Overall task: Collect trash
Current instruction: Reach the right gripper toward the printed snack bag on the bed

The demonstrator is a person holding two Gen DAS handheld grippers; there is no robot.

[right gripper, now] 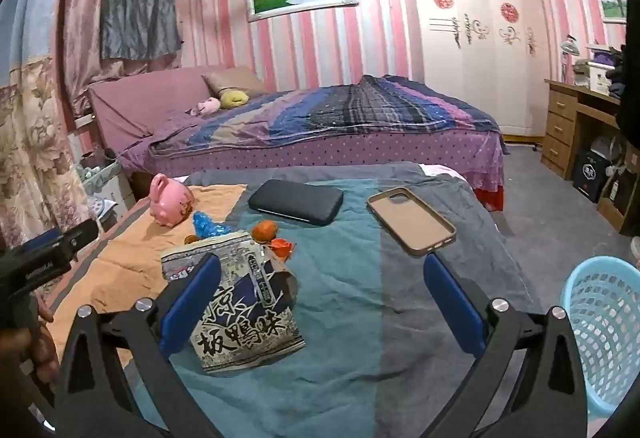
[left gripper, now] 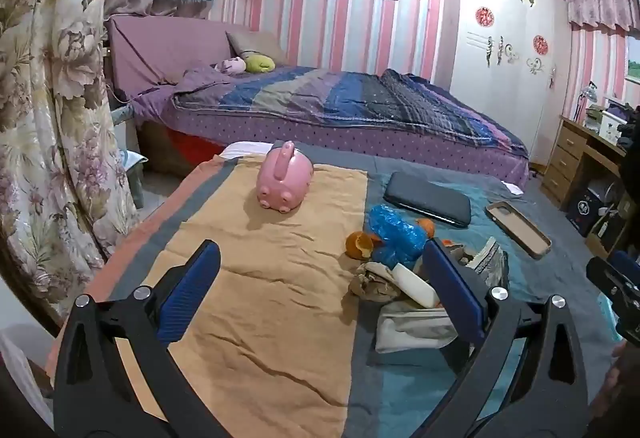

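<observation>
Trash lies in a heap on the cloth-covered table (right gripper: 360, 278): a printed snack bag (right gripper: 244, 302), orange peels (right gripper: 266, 230), a blue plastic wrapper (right gripper: 208, 224) and crumpled brown paper (left gripper: 372, 280). My right gripper (right gripper: 324, 298) is open over the table. The snack bag sits just ahead of its left finger, and no pad presses on it. My left gripper (left gripper: 324, 278) is open too, above the orange cloth (left gripper: 260, 278). Its right finger stands in front of the heap, where the blue wrapper (left gripper: 394, 230) and an orange peel (left gripper: 360, 244) show. Nothing is held.
A pink piggy bank (left gripper: 285, 178), a black case (right gripper: 296, 202) and an empty phone case (right gripper: 412, 220) also lie on the table. A light blue mesh basket (right gripper: 604, 330) stands low at the right. Beyond are a bed (right gripper: 320, 126), a floral curtain (left gripper: 60, 118) and a wooden desk (right gripper: 572, 126).
</observation>
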